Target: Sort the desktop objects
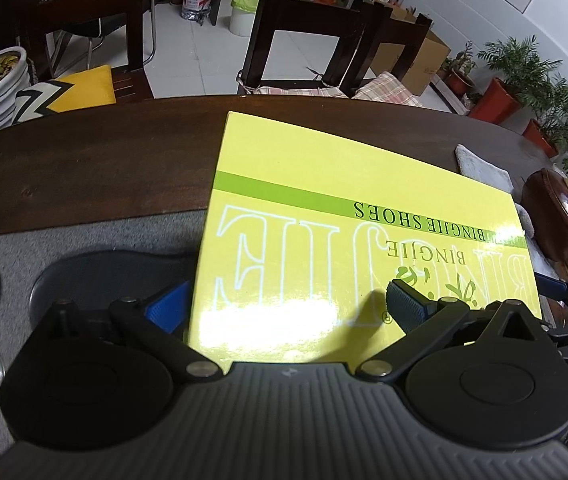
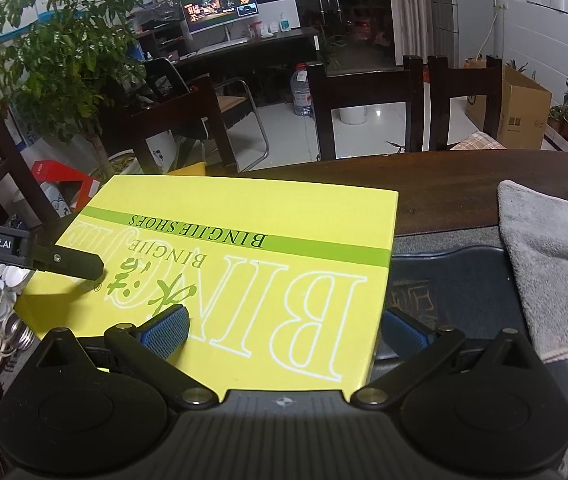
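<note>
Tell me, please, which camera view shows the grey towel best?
The right wrist view. There the towel lies large on the right, with its folds and near edge clear, beside the yellow box. The left wrist view shows only a small pale part of it behind the box's far right corner, with the rest hidden.
</note>
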Available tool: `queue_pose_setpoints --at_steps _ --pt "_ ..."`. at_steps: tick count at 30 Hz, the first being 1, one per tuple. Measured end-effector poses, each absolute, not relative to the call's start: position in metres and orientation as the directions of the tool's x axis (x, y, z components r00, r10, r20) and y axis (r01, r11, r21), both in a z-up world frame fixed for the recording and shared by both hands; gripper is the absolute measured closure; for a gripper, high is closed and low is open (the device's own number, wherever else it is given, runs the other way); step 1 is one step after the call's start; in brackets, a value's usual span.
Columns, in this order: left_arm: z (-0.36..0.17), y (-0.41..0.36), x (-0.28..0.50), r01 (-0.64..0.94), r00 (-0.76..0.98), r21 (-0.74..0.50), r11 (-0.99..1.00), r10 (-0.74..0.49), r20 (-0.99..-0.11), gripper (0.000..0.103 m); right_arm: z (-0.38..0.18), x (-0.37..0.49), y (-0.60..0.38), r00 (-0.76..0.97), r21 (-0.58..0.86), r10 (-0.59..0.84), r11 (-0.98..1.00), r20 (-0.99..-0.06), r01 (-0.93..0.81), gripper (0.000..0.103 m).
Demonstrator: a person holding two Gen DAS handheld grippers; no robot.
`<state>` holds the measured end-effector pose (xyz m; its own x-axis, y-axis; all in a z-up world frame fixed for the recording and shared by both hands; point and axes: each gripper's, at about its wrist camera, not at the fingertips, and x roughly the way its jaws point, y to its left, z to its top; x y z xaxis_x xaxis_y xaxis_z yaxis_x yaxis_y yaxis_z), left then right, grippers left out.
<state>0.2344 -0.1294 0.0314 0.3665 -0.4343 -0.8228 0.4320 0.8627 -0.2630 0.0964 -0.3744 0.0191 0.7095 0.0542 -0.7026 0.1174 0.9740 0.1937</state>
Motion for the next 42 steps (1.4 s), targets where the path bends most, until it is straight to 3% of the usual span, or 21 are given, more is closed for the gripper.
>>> queue_pose_setpoints --at_steps 42 --pt "0.045 -0.032 0.067 0.407 0.406 -0.284 0.868 -0.45 -0.795 0.001 0.031 -0.06 -0.276 0.732 0.105 0.016 0.992 -0.681 0.076 0.0"
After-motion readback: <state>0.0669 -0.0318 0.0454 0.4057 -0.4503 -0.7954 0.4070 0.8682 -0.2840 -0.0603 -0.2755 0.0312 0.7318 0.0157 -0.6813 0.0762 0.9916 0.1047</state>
